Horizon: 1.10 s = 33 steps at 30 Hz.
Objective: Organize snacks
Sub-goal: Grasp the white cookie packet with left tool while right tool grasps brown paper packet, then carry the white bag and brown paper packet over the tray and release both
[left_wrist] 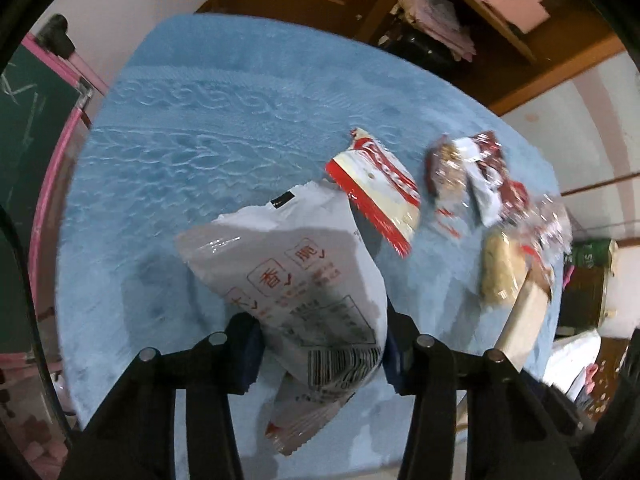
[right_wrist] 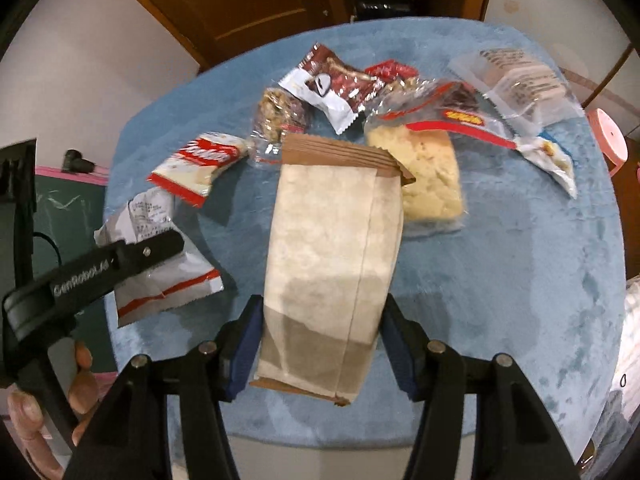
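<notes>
Far snack wrappers (left_wrist: 500, 200) motion-blurred

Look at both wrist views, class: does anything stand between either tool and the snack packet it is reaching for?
Nothing visible does. The left tool already has the white snack bag between its pads, and the right tool has the brown paper bag. The other snacks lie farther back on the blue cloth.

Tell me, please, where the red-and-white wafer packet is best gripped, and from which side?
Grip the red-and-white wafer packet across its narrow width at mid-length, coming from above. It lies flat on the blue cloth, clear on both long edges; its crimped ends would probably slip.
</notes>
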Each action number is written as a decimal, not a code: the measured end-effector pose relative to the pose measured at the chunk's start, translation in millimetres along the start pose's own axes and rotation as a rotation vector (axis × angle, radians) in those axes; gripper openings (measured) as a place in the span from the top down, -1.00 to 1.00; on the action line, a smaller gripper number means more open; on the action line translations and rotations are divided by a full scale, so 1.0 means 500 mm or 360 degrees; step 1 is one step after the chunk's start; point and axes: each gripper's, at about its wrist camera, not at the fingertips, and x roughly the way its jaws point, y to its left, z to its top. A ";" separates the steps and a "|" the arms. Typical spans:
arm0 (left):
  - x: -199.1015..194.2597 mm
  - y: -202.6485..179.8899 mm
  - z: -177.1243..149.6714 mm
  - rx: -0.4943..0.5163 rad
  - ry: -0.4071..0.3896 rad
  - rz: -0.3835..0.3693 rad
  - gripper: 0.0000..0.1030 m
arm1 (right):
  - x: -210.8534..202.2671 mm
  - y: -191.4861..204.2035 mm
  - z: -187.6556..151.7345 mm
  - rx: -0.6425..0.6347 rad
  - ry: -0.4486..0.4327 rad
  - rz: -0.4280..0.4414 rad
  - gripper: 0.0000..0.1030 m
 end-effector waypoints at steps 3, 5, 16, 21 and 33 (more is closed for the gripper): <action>-0.081 -0.011 -0.039 0.0072 -0.0065 -0.0007 0.09 | -0.055 -0.003 -0.016 -0.0037 -0.0037 0.0054 -0.12; -0.133 -0.011 -0.067 0.0140 -0.0124 0.0009 0.09 | -0.095 -0.010 -0.026 -0.0069 -0.0067 0.0098 -0.12; -0.391 -0.120 -0.345 0.0410 -0.0423 0.0059 0.09 | -0.309 -0.026 -0.172 -0.0243 -0.0279 0.0290 -0.12; -0.436 -0.171 -0.493 0.0505 -0.0509 0.0080 0.08 | -0.408 -0.069 -0.270 -0.0317 -0.0398 0.0321 -0.12; -0.398 -0.208 -0.658 0.0543 -0.0421 0.0183 0.07 | -0.404 -0.098 -0.435 -0.0431 -0.0307 0.0241 -0.13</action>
